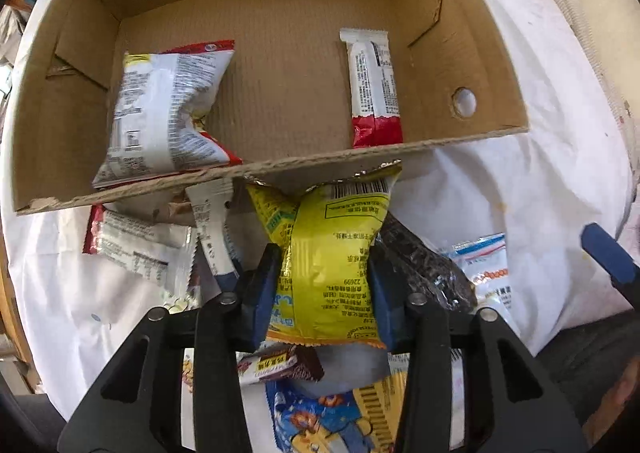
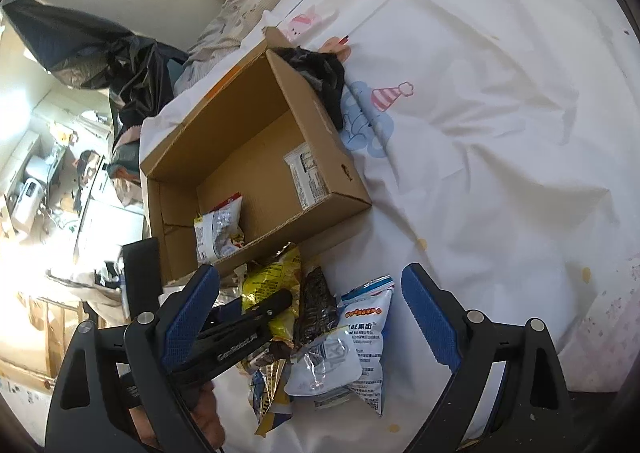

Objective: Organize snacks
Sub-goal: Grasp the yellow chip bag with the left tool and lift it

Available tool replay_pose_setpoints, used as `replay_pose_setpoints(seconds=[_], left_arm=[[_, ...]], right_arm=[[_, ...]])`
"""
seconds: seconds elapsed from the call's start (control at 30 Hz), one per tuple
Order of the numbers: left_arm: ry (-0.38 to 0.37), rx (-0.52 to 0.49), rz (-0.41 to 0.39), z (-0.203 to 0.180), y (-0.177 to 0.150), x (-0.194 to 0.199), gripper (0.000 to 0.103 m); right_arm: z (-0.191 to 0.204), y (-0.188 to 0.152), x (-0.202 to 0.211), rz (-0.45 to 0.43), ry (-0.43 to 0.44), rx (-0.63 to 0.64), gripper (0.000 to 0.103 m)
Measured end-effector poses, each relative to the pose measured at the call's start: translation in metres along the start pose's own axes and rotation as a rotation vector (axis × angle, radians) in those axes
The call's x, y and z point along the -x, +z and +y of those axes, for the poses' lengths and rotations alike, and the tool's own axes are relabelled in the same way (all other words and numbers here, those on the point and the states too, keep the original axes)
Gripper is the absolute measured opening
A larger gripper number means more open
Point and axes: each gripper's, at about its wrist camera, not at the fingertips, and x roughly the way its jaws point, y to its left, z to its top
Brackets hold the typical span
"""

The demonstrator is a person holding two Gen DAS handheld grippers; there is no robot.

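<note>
left gripper (image 1: 324, 285) jaws pinch crinkly yellow foil packet (image 1: 332, 253) — right gripper (image 2: 312, 317) jaws spread.

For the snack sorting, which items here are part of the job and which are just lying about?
Part of the job:
- cardboard box
- yellow snack packet, pinched in the left gripper
- white-and-red chip bag and red-and-white bar, both in the box
- loose packets on the bed, e.g. blue-and-white bag
- right gripper, jaws open

Lying about:
- black bag
- dark cloth behind the box
- bedsheet
</note>
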Motion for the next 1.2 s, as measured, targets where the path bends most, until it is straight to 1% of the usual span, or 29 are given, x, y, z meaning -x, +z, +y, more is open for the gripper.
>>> replay_pose_setpoints(seconds=[0.17, 0.3, 0.4, 0.43, 0.5, 0.53, 0.6, 0.63, 0.67, 0.77, 0.87, 0.9, 0.93, 1.0, 1.07, 1.1, 1.2], left_arm=[[-0.015, 0.003, -0.044, 0.013, -0.008, 0.027, 0.036], [-0.031, 0.009, -0.082, 0.028, -0.023, 0.052, 0.036], [-0.042, 0.022, -0.115, 0.046, -0.035, 0.069, 0.036], [-0.037, 0.024, -0.126, 0.050, -0.041, 0.075, 0.036], [-0.002, 0.015, -0.165, 0.065, -0.054, 0.087, 0.036], [0.004, 0.015, -0.177, 0.070, -0.057, 0.090, 0.036], [0.042, 0.035, -0.192, 0.086, -0.065, 0.095, 0.036], [0.042, 0.050, -0.195, 0.091, -0.067, 0.095, 0.036], [0.037, 0.066, -0.195, 0.099, -0.069, 0.096, 0.036], [0.059, 0.095, -0.202, 0.113, -0.075, 0.098, 0.036], [0.060, 0.106, -0.228, 0.120, -0.081, 0.098, 0.036], [0.070, 0.106, -0.234, 0.120, -0.082, 0.097, 0.036], [0.082, 0.110, -0.234, 0.120, -0.085, 0.094, 0.036], [0.075, 0.130, -0.226, 0.124, -0.086, 0.093, 0.036], [0.060, 0.154, -0.218, 0.126, -0.085, 0.092, 0.036], [0.057, 0.154, -0.217, 0.126, -0.084, 0.091, 0.036], [0.070, 0.150, -0.220, 0.125, -0.084, 0.091, 0.036]], right_arm=[[0.003, -0.003, -0.004, 0.008, -0.017, 0.015, 0.095], [0.004, -0.004, -0.005, 0.008, -0.030, 0.026, 0.095], [0.007, -0.006, -0.004, 0.001, -0.022, 0.031, 0.095], [0.007, -0.007, -0.003, 0.000, -0.017, 0.034, 0.095], [0.010, -0.011, -0.002, 0.009, 0.005, 0.035, 0.095], [0.011, -0.014, -0.002, 0.022, 0.025, 0.032, 0.095], [0.012, -0.021, -0.002, 0.047, 0.053, 0.012, 0.095], [0.013, -0.026, -0.002, 0.059, 0.065, 0.000, 0.095], [0.013, -0.033, -0.003, 0.075, 0.079, -0.014, 0.095], [0.017, -0.062, -0.004, 0.131, 0.107, -0.039, 0.095], [0.020, -0.087, -0.007, 0.185, 0.106, -0.056, 0.095], [0.019, -0.096, -0.012, 0.216, 0.096, -0.071, 0.095], [0.019, -0.103, -0.016, 0.236, 0.101, -0.087, 0.095], [0.017, -0.111, -0.024, 0.270, 0.113, -0.120, 0.095], [0.017, -0.118, -0.036, 0.300, 0.114, -0.140, 0.092], [0.020, -0.119, -0.041, 0.310, 0.111, -0.141, 0.088], [0.029, -0.120, -0.056, 0.332, 0.090, -0.125, 0.083]])
